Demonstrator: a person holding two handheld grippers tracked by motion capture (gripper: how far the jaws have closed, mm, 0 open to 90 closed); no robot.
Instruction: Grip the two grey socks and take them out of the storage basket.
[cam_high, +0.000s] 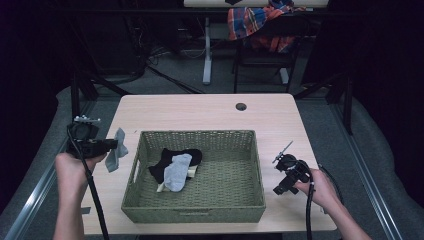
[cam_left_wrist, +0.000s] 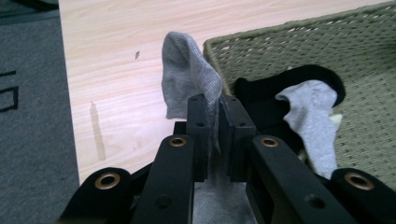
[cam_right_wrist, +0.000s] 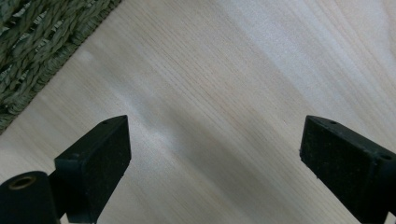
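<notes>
We had the left gripper (cam_left_wrist: 212, 126) clamped on a limp, light grey cotton sock (cam_left_wrist: 187, 70), pinched mid-fabric left of the green woven basket (cam_high: 200, 210). It drooped, so any fold gave hold. Right gripper (cam_right_wrist: 212, 154) sat released.

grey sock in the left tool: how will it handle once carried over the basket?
Likely floppy: the grey sock droops to both sides of the left tool, pinched at one fold. Probably light, as a thin knit. It may swing and snag on the woven basket rim beside it.
</notes>
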